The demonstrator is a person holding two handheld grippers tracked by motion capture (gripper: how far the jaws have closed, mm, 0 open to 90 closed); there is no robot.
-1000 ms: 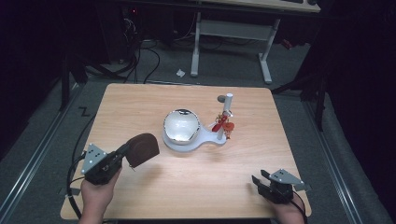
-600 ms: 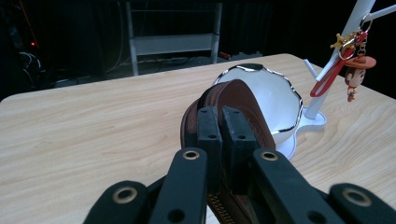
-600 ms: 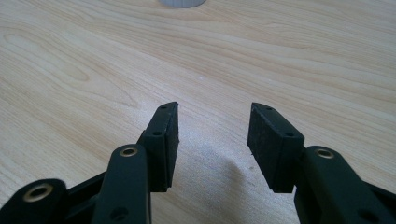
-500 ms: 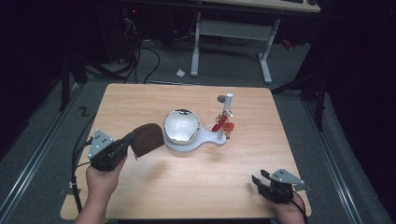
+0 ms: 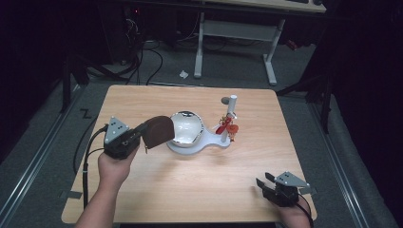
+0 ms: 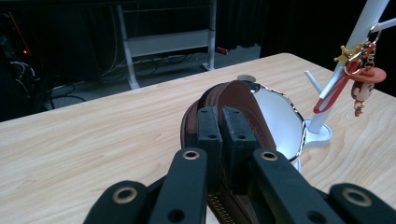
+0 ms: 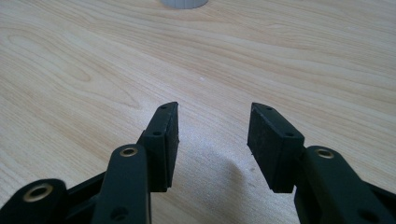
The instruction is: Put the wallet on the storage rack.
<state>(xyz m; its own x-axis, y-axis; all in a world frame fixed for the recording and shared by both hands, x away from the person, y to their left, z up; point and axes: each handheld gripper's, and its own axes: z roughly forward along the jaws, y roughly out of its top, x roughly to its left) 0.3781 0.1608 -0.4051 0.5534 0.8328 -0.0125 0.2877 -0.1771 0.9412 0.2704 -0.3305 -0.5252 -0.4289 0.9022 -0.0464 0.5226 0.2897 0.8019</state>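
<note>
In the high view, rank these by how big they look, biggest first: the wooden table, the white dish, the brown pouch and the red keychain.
1. Wooden table.
2. White dish and brown pouch look about alike; the pouch, held in the left tongs, hides the dish's near edge, so I won't rank them.
3. Red keychain, smallest.

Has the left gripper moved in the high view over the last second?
Yes. The left gripper, shut on the brown coiled belt, has moved up-table and rightward, toward the white bowl stand.

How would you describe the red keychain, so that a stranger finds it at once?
On the wooden table, a white stand holds a shiny bowl and an upright post. The keychain hangs from that post, the one bright red thing there, with a gold star and a small figure.
</note>
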